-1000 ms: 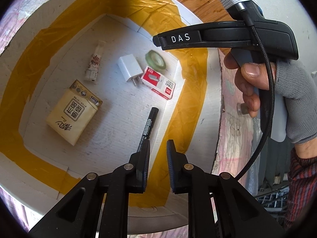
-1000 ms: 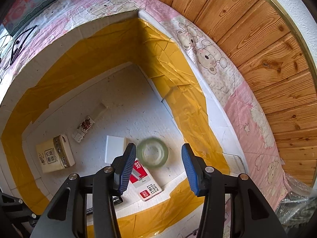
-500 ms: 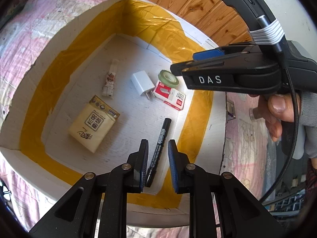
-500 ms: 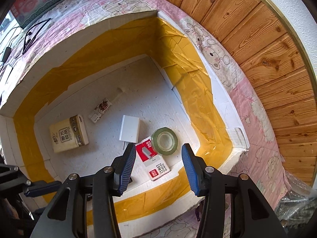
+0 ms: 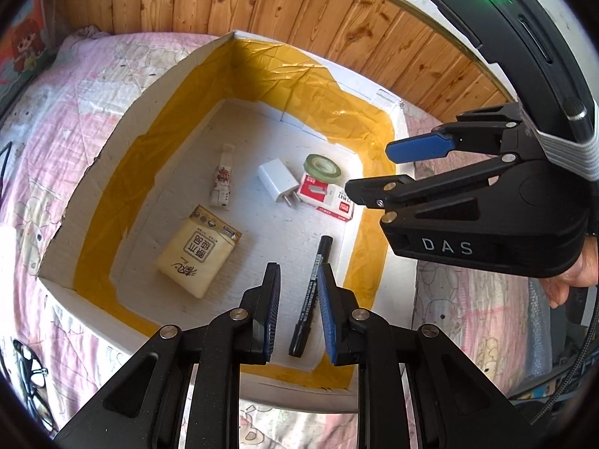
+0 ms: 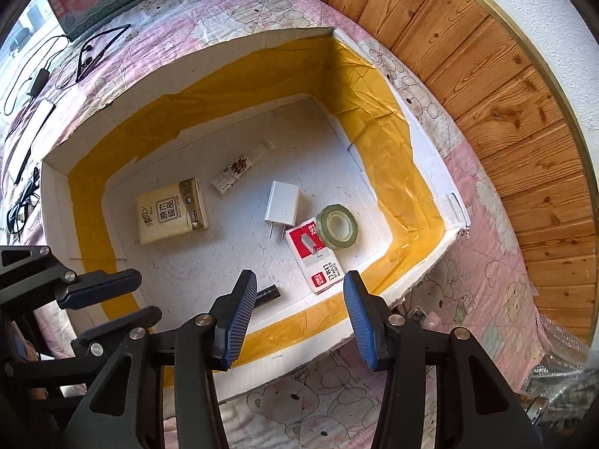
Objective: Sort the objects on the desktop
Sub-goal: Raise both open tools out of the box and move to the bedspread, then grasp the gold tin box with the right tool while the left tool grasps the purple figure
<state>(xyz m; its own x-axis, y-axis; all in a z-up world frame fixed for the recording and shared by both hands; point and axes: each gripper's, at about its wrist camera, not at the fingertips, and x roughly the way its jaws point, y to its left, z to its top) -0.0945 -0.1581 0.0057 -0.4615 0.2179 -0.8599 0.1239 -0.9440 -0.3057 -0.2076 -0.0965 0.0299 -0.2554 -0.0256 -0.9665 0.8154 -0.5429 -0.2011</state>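
Black tool [image 5: 297, 312] with blue pads [image 5: 328, 314], "DAS" lettering.

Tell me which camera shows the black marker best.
Left wrist view: the whole black marker lies in the foam box, cap to tail. In the right wrist view only one end shows beside a finger.

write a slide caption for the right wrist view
Open right gripper above a white foam box holding a green tape roll, white charger and tissue pack.

Likely a home bedroom: bear-print pink quilt [image 6: 483, 247] beneath the box, wood-panelled wall [image 6: 498, 86].
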